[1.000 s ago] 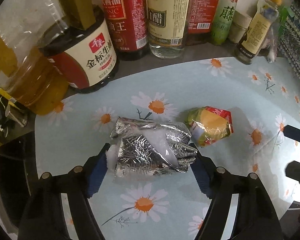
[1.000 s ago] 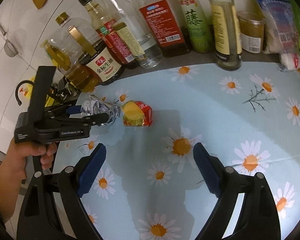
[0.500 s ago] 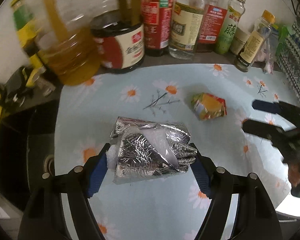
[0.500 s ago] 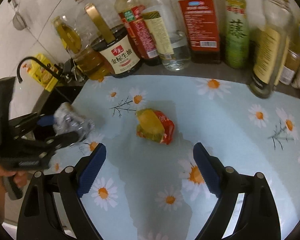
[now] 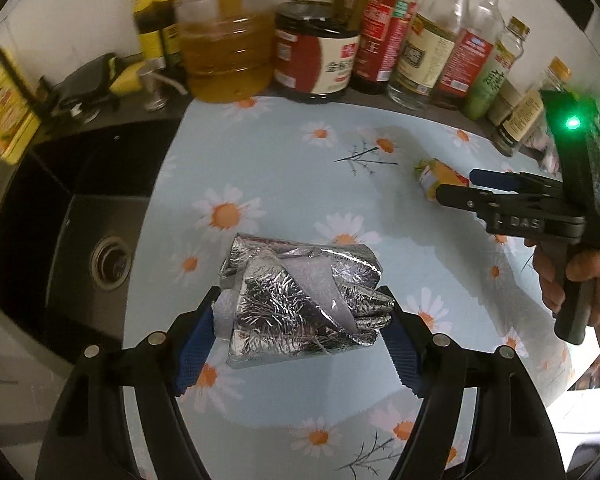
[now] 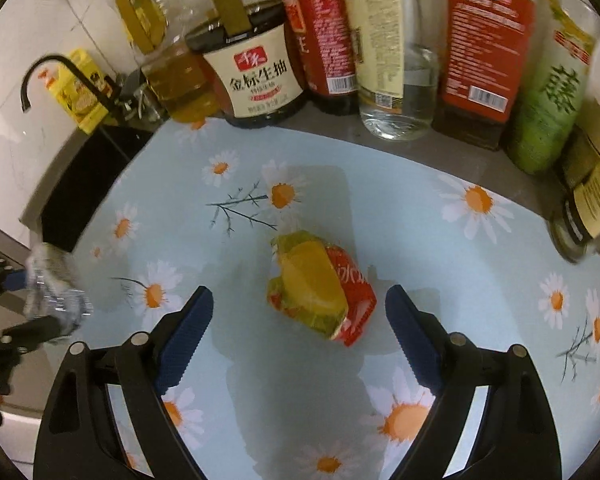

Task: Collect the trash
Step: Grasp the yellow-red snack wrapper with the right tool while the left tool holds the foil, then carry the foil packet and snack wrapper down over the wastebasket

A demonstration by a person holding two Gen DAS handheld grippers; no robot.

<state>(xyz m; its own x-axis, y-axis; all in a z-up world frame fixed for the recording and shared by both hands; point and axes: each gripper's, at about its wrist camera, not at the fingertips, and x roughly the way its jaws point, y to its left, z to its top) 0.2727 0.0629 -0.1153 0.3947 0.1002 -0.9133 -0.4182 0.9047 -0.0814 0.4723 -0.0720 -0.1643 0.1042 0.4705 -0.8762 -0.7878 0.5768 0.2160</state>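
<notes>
My left gripper (image 5: 302, 328) is shut on a crumpled silver foil wrapper (image 5: 300, 296) and holds it above the daisy-print mat (image 5: 284, 168). The foil also shows at the left edge of the right wrist view (image 6: 52, 288). A yellow, green and red snack wrapper (image 6: 320, 292) lies on the mat. My right gripper (image 6: 300, 332) is open, its jaws wide to either side of the snack wrapper's near end and apart from it. In the left wrist view the right gripper (image 5: 476, 188) sits beside that wrapper (image 5: 436, 176).
A row of sauce, oil and vinegar bottles (image 6: 256, 64) lines the back of the counter (image 5: 384, 32). A black sink (image 5: 80, 216) with a drain lies left of the mat. A black tap (image 6: 60, 68) and a yellow box (image 6: 80, 92) stand behind the sink.
My left gripper lifted the foil wrapper and drew it back and left, toward the sink side. My right gripper moved forward to the snack wrapper, which now lies between its open jaws.
</notes>
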